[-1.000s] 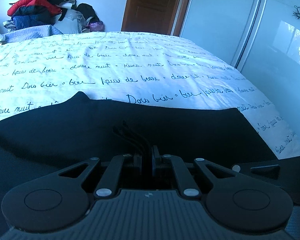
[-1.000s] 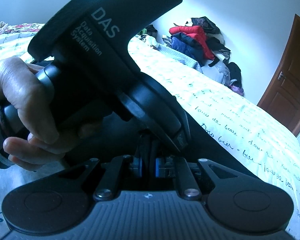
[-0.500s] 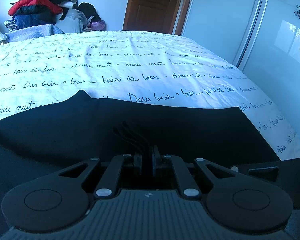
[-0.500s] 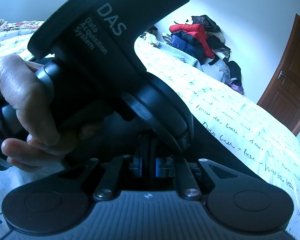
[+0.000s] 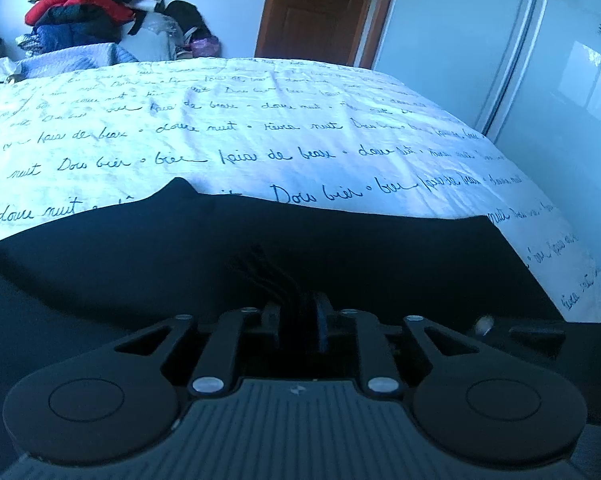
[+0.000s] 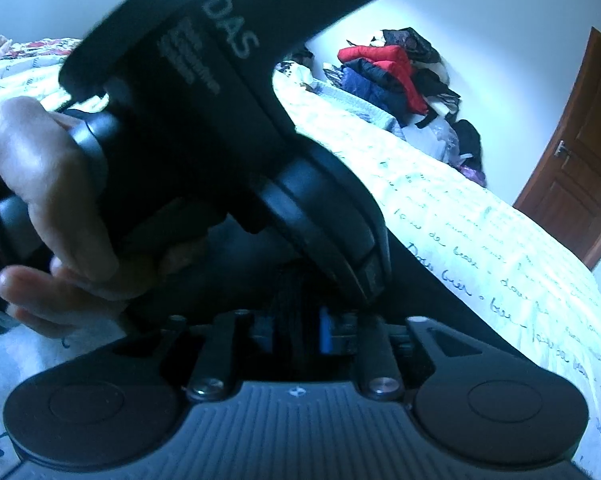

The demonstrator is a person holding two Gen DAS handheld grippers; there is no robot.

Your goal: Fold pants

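"DAS" on left gripper (image 6: 228,92); both grippers' fingers (image 5: 324,316) pinching black pants (image 5: 340,248) on script-printed sheet (image 5: 260,120).

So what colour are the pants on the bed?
Plain black pants, clearest in the left wrist view against the white bedsheet.

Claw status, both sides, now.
Left claw: closed on a pinch of the black pants.
Right claw: closed on the black pants too.
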